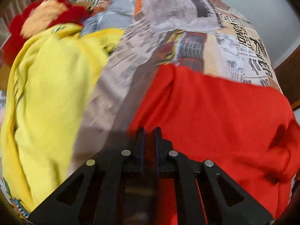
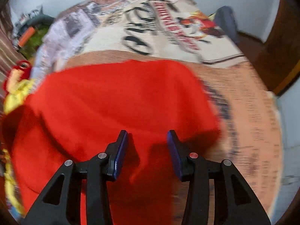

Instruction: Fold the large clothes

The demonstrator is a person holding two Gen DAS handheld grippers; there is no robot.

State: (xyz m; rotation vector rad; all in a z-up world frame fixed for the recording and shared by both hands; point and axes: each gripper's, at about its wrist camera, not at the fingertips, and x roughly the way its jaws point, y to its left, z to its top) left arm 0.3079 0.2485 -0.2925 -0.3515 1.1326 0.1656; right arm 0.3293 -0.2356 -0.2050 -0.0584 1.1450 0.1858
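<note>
Both views bright, even light, no glare. Heavy motion blur, worst in right wrist view's upper half. Fisheye bends edges; dark vignette in corners.

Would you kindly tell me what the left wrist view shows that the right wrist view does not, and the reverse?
Only the left wrist view shows the left gripper, its jaws nearly together over the edge of the red fabric garment.

Only the right wrist view shows the right gripper, jaws apart above that garment.

Both show the red garment, the yellow cloth and the newspaper-print bedsheet.
</note>
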